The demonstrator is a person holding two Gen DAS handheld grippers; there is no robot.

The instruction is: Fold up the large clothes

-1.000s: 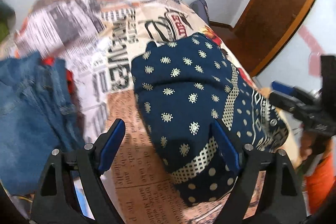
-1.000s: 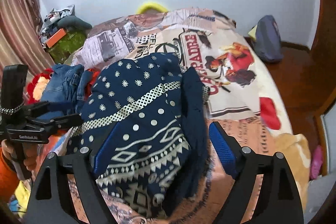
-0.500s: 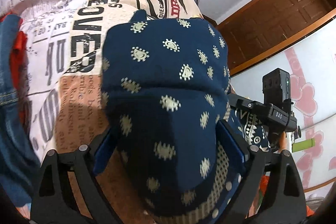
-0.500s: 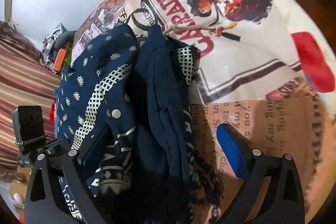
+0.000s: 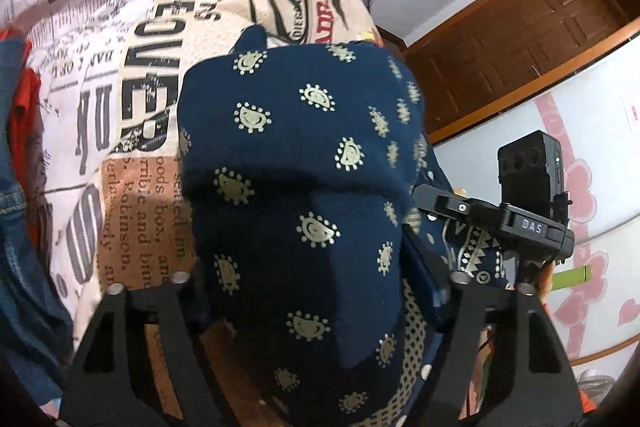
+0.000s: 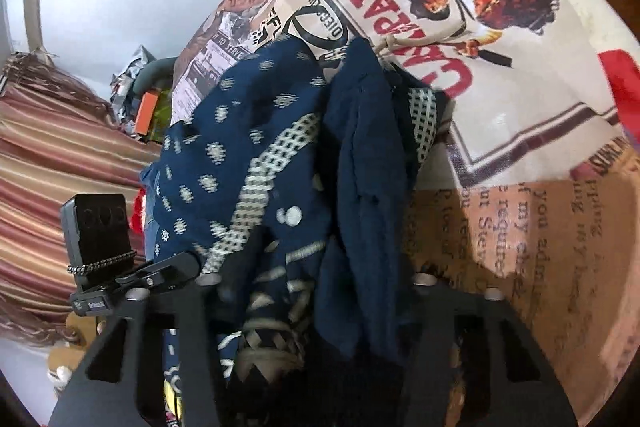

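Both grippers have closed in on the navy patterned garment (image 5: 304, 163), which lies bunched in a folded mound on the bed (image 5: 132, 75), over the newspaper-print bedspread.

Left gripper (image 5: 316, 291): fingers straddle the near end of the mound, cloth filling the whole gap between them. Fingertips are buried under fabric; spread looks wide, but whether they pinch anything cannot be told from this view.

Right gripper (image 6: 316, 291): same picture from the other side. A plain navy panel and the geometric-print hem hang between its fingers. Tips hidden; grip state cannot be told either.

Change over the last second: a second ago both grippers stood back from the garment, blue finger pads plainly visible and clear of cloth, wide open. Half a second ago they had moved in low, the garment already swelling into the gap. Now the pads are gone from sight in both views and the fabric is nearer the lenses. The right view shows motion blur on the print, so the cloth or gripper is moving.

Judgement: this reads as the take-hold step before another fold or a lift of the bundle. Fold looks partly done; the mound is thick and uneven.

Jeans (image 5: 16, 267) lie at the left edge of the bed, apart from the garment.
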